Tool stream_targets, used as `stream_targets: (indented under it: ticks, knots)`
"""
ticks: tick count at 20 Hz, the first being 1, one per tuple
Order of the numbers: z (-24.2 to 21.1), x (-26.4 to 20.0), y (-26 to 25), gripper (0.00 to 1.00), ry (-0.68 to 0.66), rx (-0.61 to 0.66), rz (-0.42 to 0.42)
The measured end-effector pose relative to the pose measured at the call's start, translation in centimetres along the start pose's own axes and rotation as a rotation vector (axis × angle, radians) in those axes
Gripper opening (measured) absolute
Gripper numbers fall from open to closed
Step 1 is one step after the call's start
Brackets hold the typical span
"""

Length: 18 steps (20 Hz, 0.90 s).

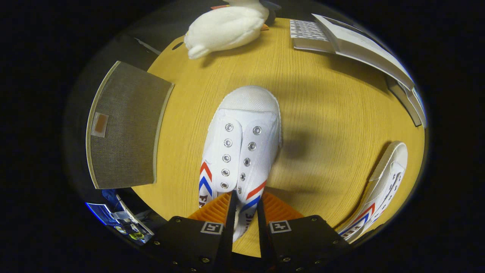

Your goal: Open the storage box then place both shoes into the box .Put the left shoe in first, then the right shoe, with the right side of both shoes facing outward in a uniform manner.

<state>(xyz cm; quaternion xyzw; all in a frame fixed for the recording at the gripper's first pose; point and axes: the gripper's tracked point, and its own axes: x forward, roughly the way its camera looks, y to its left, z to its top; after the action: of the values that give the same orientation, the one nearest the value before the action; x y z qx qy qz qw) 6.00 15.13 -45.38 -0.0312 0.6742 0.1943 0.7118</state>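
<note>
Gripper (244, 212): we read the two fingers as nearly closed, with a narrow gap between them. They pinch the rear part of the shoe's upper near the heel opening; both fingers appear to press on the canvas.
Held shoe (242, 148): white canvas with red and blue chevrons on the sides, no laces in the eyelets, toe pointing away from the fingers. It lies just ahead of them, over the table; we cannot tell whether the sole rests on the wood or hangs just above it.
Handling: we judge the shoe light, with a soft, foldable upper and a stiffer rubber sole and toe cap. Canvas offers fair friction; the unlaced flaps may fold and slip under load, and the toe will tend to droop from a heel-end grip. We recommend a hold on the heel collar or across the sole edge.
Second shoe (379, 189): same pattern, lying on the table to the right of the fingers, well apart from the held shoe.
Table (322, 113): round, wood-grained.
Grey panel (125, 125): left of the held shoe, at the table's edge.
Box (356, 45): white, beyond the shoes to the right; its lid looks raised, though we cannot tell how far.
Plush toy (225, 28): white, at the far edge of the table.
</note>
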Motion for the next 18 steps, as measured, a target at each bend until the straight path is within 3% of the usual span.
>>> stream_targets:
  ticks: [2,9,14,18]
  knots:
    - [0.1,-0.2,-0.2,0.08,-0.011,0.059,0.023]
    - [0.2,-2.2,0.7,0.07,0.005,0.123,0.127]
    - [0.6,-4.9,2.1,0.07,-0.005,0.132,0.156]
    - [1.2,-7.7,4.8,0.07,-0.023,0.149,0.254]
